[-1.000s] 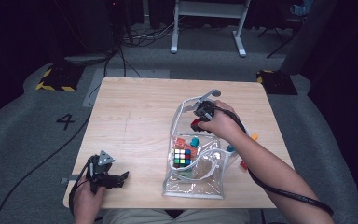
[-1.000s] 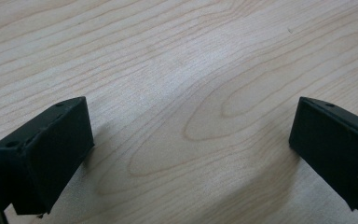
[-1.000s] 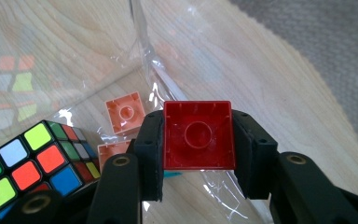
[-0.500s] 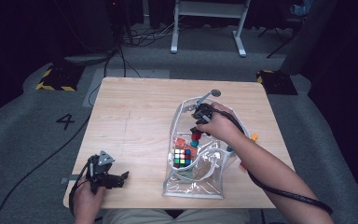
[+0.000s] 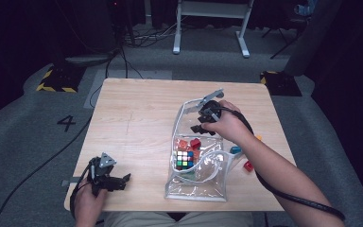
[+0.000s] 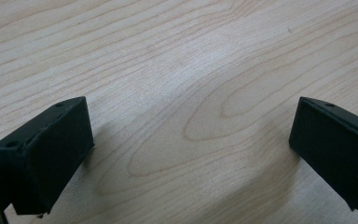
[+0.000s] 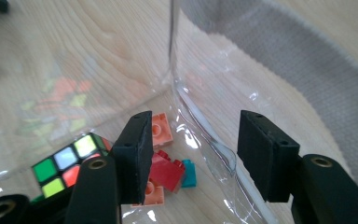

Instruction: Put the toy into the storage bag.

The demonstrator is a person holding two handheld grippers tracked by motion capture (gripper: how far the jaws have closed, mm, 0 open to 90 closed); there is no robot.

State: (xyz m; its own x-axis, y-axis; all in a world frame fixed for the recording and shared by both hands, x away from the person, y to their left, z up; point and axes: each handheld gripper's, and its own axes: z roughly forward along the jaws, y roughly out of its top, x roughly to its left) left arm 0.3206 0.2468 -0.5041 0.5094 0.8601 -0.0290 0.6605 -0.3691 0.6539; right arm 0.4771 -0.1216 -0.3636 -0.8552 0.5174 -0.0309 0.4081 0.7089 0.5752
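Teal brick (image 7: 189,173) behind bag wall (image 7: 214,149).

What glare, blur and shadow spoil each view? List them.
High view: the table is brightly lit, the floor around it dark; the clear bag glints. Left gripper view: sharp wood grain, with soft shadows beside the fingers. Right gripper view: the bag's wall throws glare and hazy reflections, and the puzzle cube and bricks look soft.
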